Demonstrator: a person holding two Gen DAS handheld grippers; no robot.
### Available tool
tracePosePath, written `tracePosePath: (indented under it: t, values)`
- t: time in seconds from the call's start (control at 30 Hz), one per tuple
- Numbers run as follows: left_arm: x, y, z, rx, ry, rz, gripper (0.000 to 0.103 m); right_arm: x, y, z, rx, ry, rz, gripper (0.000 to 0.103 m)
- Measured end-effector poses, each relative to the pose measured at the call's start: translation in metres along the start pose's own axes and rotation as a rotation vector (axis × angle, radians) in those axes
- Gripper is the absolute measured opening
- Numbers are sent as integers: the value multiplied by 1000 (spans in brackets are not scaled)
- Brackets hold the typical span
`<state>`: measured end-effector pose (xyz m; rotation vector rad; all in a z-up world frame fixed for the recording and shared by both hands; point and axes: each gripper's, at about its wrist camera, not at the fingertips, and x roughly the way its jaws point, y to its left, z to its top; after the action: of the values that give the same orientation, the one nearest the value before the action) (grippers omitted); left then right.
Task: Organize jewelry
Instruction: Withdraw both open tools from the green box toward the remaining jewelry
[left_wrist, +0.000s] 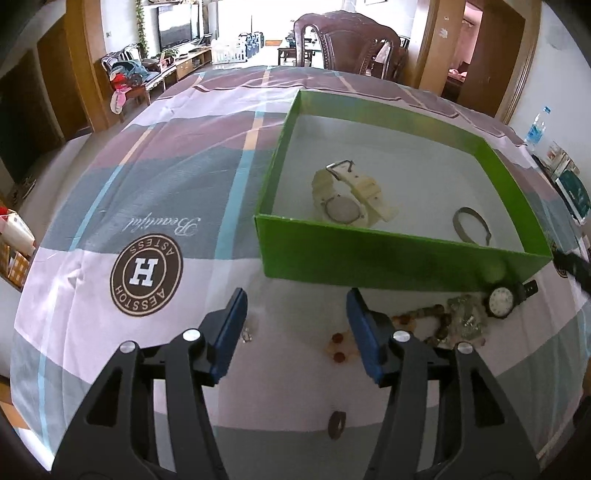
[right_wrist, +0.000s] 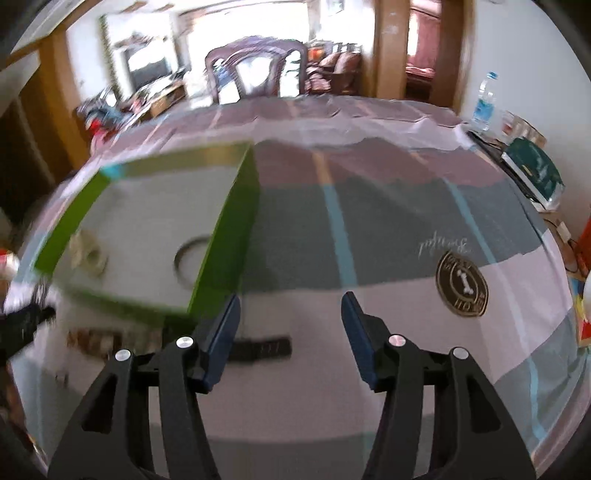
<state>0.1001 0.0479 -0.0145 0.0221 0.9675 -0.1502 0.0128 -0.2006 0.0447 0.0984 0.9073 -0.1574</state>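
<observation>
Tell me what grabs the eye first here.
The bright green box on the striped cloth, holding a white watch and a metal bangle. In front of it, loose pieces lie on the cloth: a black watch, a bead bracelet, a small dark ring. The left gripper hovers open over them.

Green box (left_wrist: 388, 258): open, shallow, pale floor, ahead and right of left gripper (left_wrist: 297, 310).
White watch (left_wrist: 347, 199): inside box, on its side, strap looped.
Grey bangle (left_wrist: 471, 225): inside box, right of white watch, flat.
Black watch (left_wrist: 504, 301): outside box, touching its near wall, right of left gripper, face up.
Bead bracelet (left_wrist: 424, 315): just right of left gripper, beside black watch.
Dark ring (left_wrist: 336, 424): flat, nearer than fingertips, between fingers.
Small red beads (left_wrist: 338, 347): between fingers.
</observation>
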Motion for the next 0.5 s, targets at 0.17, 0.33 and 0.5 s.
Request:
tracePosePath:
  t: [0.17,0.33,0.5]
  values:
    - [8,-2,4,-6,11,-4,56,12,22,-7,-75,37,12,57]
    - [10,0,7,-19,8,-7,57,31,25,2,-35,33,-14,57]
    - [11,6,4,-30,11,-3,57,32,32,-9,-61,58,65,57]
